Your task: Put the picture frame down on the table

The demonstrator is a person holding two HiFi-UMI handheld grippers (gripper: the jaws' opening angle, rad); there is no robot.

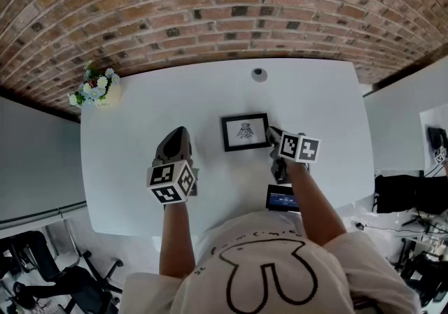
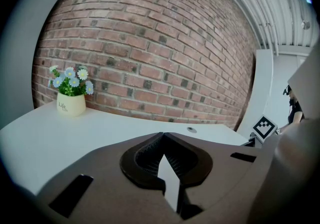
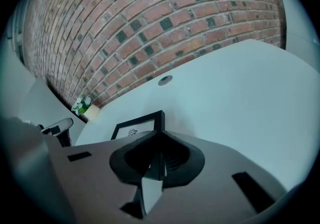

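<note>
1. At the far left corner of the counter (image 1: pixel 140 187) a small pot of flowers (image 1: pixel 98 90) stands near the brick wall. It has no part in the task.
2. The left tongs (image 2: pixel 162 137) hang over the counter, left of the middle. Their two jaws are pressed together at the tips and nothing is between them. They are apart from the frame.
3. The picture frame (image 1: pixel 245 131) is near the middle of the counter, between the two tongs, with its picture side up. From above it looks flat, or almost flat, on the surface. I cannot tell if its right side is still a little raised.
4. The right tongs (image 3: pixel 160 135) are at the right edge of the frame. The jaws are almost closed, and the dark edge of the frame seems to run in between them, so I judge that they grip it there.
5. A small dark screen (image 1: pixel 282 199) lies near the front edge of the counter, close to the person, well apart from the frame.
6. My judgement is that the task is almost done, because the frame is already down on the counter. What is left is to open the right tongs and take them away without dragging the frame.
</note>
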